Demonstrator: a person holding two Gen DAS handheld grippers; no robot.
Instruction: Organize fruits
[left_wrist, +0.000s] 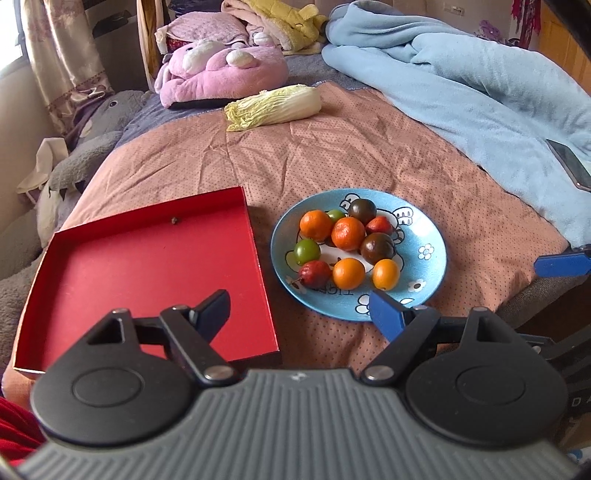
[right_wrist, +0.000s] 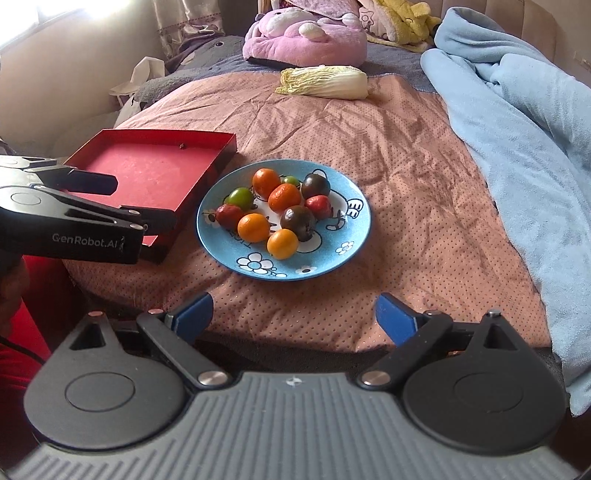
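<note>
A blue cartoon plate lies on the brown bedspread and holds several small fruits: orange ones, green ones, dark ones and red ones. To its left sits an empty red tray. My left gripper is open, hovering over the tray's near right corner. Open too, my right gripper hangs just short of the plate's near rim with nothing between its blue fingers.
A napa cabbage lies farther back on the bed. A light blue blanket with a phone on it fills the right side. Pink plush toys sit at the head. A small dark speck is in the tray.
</note>
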